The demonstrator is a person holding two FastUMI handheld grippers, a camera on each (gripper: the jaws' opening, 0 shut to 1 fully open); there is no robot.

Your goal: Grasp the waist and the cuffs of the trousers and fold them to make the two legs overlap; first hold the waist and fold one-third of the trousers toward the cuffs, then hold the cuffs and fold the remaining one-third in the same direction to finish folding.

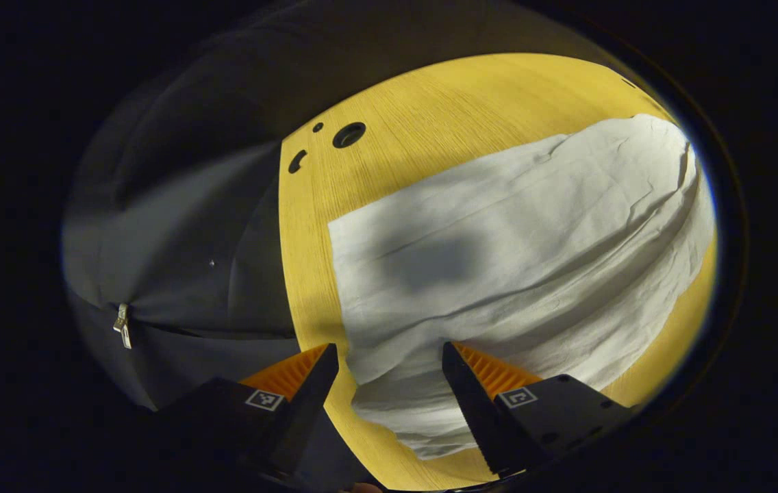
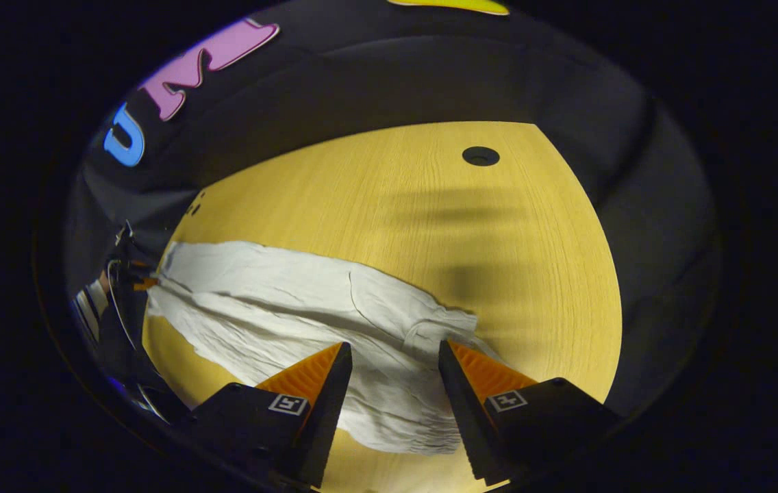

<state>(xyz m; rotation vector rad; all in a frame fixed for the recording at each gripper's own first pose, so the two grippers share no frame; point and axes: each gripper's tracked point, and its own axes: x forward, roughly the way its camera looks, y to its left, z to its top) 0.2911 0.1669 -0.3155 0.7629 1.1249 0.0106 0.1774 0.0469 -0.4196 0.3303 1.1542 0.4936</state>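
Here the trousers [image 1: 498, 233] lie between both tools' spread fingers

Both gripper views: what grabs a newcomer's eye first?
The white trousers lie rumpled and stretched long across the yellow table. In the left gripper view, the left gripper is open above one end of the cloth. In the right gripper view, the right gripper is open above the gathered other end, against the dark cloth wall.
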